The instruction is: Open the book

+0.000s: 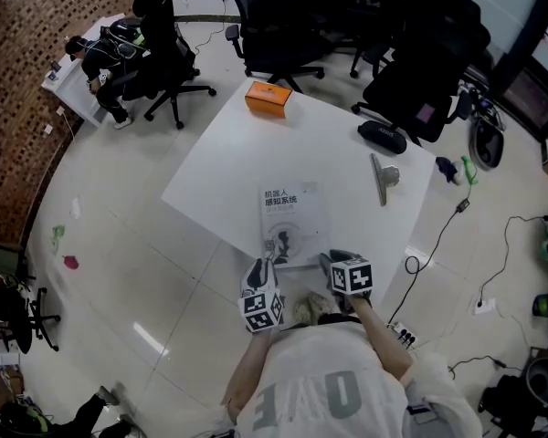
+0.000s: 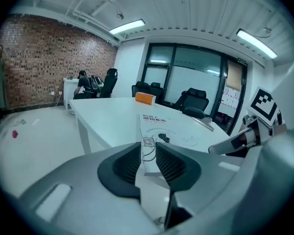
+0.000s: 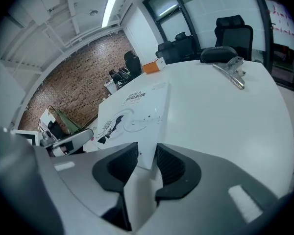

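The left claw (image 2: pixel 148 155) has its jaws only a little apart. In this narrow gap lies the near left corner of the book (image 2: pixel 161 126), and the pads do not clearly press on it. The right claw (image 3: pixel 147 163) is narrow too, a little wider than the left one. The near right corner of the same book sits between its jaws, and there is no clear squeeze on it. From above, the two claws (image 1: pixel 268 261) (image 1: pixel 331 261) stand side by side, near to each other, at the book's near edge.

The book (image 1: pixel 290 217) is closed and lies flat, cover up, just ahead of both claws, at the near corner of the white table (image 1: pixel 219 162). Further ahead and to the right of the right claw lies a silver metal tool (image 1: pixel 382 176), and beyond it a black case (image 1: pixel 382 136). Far ahead of the left claw, by the far edge, stands an orange box (image 1: pixel 268 98). Black office chairs (image 1: pixel 274 26) stand behind the table.
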{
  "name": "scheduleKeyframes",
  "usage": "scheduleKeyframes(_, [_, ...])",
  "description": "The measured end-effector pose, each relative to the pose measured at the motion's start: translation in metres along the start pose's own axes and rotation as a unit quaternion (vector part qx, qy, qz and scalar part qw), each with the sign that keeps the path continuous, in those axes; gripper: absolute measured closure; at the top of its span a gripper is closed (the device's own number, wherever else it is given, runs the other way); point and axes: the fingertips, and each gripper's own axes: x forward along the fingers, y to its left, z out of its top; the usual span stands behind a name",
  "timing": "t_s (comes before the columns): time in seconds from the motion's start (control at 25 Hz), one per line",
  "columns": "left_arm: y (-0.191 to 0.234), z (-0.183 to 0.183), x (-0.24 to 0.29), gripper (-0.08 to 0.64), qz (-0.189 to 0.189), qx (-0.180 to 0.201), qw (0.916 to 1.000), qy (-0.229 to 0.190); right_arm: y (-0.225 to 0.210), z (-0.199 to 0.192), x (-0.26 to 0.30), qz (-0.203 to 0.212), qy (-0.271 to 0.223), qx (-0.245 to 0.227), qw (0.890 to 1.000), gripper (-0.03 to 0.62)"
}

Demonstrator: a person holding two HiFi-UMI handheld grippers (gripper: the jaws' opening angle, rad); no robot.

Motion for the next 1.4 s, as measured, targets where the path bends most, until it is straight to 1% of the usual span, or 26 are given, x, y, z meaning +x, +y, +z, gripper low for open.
scheduleKeyframes(0.08, [-0.004,-0.008,0.003,0.418,-0.019,-0.018,0.9996,0.015,0.000,0.000,0.001,-0.002,0.000,0.001,1.000,0.474])
scheduleKeyframes(0.12, [-0.007,-0.011,0.004,0.408,-0.026,-0.022,0.9992,0.021,-0.001,-0.001,0.001,-0.001,0.000,0.003,1.000,0.477])
scheduleKeyframes(0.28, [-0.010,-0.013,0.006,0.399,-0.039,-0.033,0.9983,0.030,-0.002,0.000,0.000,-0.005,-0.003,0.012,1.000,0.489])
scheduleKeyframes(0.4, [-0.010,-0.013,0.007,0.400,-0.041,-0.032,0.9982,0.031,-0.002,0.004,-0.004,-0.006,-0.015,0.016,1.000,0.505])
scheduleKeyframes(0.64, [-0.010,-0.012,0.006,0.402,-0.042,-0.037,0.9980,0.028,0.009,0.017,-0.017,0.016,-0.046,0.018,0.999,0.531])
scheduleKeyframes(0.72, [-0.010,-0.013,0.006,0.400,-0.040,-0.038,0.9981,0.028,0.014,0.021,-0.021,0.017,-0.052,0.003,0.998,0.532])
scheduleKeyframes(0.88, [-0.011,-0.015,0.007,0.402,-0.039,-0.017,0.9988,0.025,0.022,0.024,-0.025,-0.012,-0.062,-0.073,0.995,0.537])
scheduleKeyframes(0.96, [-0.011,-0.015,0.006,0.402,-0.041,-0.015,0.9987,0.025,0.026,0.025,-0.027,-0.024,-0.061,-0.097,0.993,0.537])
scheduleKeyframes(1.12, [-0.011,-0.015,0.006,0.402,-0.042,-0.017,0.9987,0.025,0.032,0.029,-0.030,-0.036,-0.060,-0.125,0.990,0.535])
scheduleKeyframes(1.2, [-0.012,-0.015,0.006,0.402,-0.042,-0.018,0.9986,0.025,0.035,0.031,-0.032,-0.036,-0.065,-0.133,0.988,0.535])
scheduleKeyframes(1.4, [-0.014,-0.015,0.005,0.402,-0.048,-0.016,0.9984,0.026,0.055,0.041,-0.038,-0.008,-0.084,-0.132,0.988,0.567])
